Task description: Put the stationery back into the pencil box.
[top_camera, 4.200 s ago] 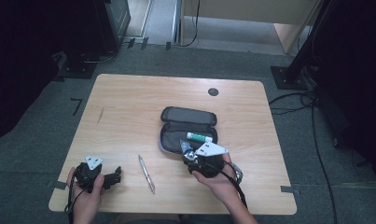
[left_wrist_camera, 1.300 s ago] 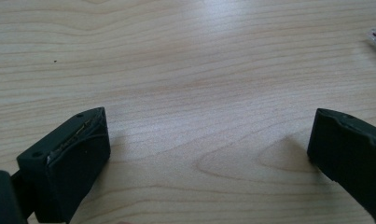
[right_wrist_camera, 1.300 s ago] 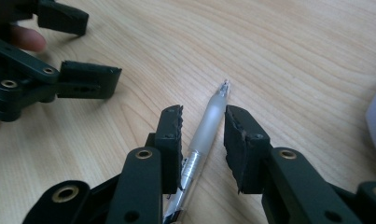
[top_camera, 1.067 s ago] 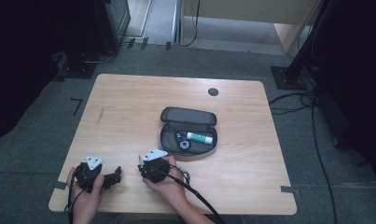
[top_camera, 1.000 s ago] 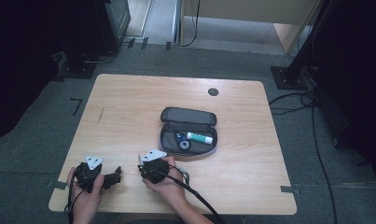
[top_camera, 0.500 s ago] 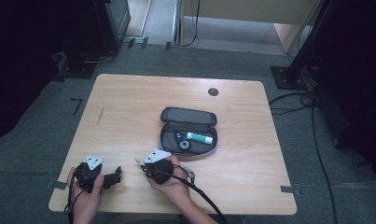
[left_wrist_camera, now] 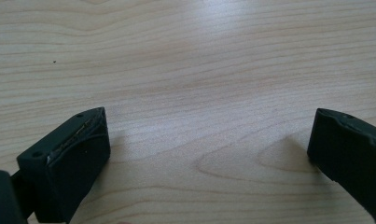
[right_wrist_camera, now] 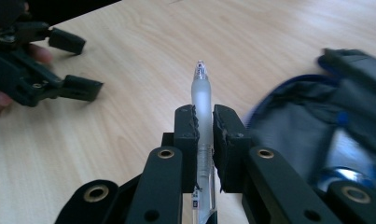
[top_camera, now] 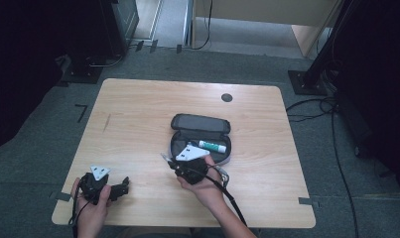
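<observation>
The right gripper (right_wrist_camera: 204, 122), clamped on a frosted clear plastic pen (right_wrist_camera: 202, 98), could snag its tip on the open grey zip case's near rim (top_camera: 173, 148); the left gripper (left_wrist_camera: 206, 140) gapes wide, empty.

In the right gripper view, the pen's (right_wrist_camera: 203, 140) lower end is running off the bottom edge, and its middle is hiding between the right gripper's (right_wrist_camera: 204, 123) pads. The case (right_wrist_camera: 311, 135) is smearing into blur at the right, its contents showing as a blue-white patch too soft to name, and the edge is cutting it off. From the high view, the right gripper is covering the case's near-left corner (top_camera: 173, 146), and the pen is too small to make out clearly. The left gripper's (left_wrist_camera: 209, 140) jaws are running off the frame's bottom corners.
</observation>
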Available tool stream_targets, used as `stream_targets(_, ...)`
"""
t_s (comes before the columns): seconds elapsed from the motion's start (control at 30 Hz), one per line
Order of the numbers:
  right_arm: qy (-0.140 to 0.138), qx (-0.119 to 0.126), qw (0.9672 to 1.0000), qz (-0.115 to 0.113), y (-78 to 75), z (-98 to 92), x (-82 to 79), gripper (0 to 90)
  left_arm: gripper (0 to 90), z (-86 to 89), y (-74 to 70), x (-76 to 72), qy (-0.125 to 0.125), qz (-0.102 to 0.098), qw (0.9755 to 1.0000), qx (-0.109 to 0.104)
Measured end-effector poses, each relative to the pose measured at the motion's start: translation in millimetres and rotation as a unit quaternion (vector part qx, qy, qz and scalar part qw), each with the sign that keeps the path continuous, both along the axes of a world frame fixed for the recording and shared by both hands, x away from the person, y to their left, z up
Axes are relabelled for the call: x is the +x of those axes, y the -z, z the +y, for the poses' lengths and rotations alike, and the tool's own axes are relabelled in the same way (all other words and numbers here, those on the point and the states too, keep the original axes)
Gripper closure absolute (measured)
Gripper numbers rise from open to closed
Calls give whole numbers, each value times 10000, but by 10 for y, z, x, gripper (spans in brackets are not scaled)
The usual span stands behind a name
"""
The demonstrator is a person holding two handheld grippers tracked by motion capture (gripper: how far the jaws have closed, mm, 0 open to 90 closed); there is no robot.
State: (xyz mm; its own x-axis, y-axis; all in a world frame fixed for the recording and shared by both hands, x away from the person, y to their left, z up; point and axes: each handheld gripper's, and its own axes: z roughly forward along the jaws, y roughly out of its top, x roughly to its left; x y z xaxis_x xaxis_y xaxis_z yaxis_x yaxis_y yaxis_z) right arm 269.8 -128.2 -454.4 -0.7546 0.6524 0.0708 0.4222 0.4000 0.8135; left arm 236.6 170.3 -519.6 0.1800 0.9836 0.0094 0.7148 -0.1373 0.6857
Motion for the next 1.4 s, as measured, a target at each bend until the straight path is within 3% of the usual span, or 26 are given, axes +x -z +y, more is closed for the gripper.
stream_targets(0.27,205,5,9998,-72,-115,-314,162,812,0,4,-2,0,19,10,10000,23)
stream_targets(0.67,398,-48,9991,-106,-121,-494,341,812,0,2,-1,-1,9,8,10000,14)
stream_targets(1.2,471,-303,9984,-50,145,-625,670,810,0,2,0,0,9,4,10000,11)
stream_targets(1.4,554,-357,9978,-85,145,-680,764,810,0,2,0,0,9,3,10000,11)
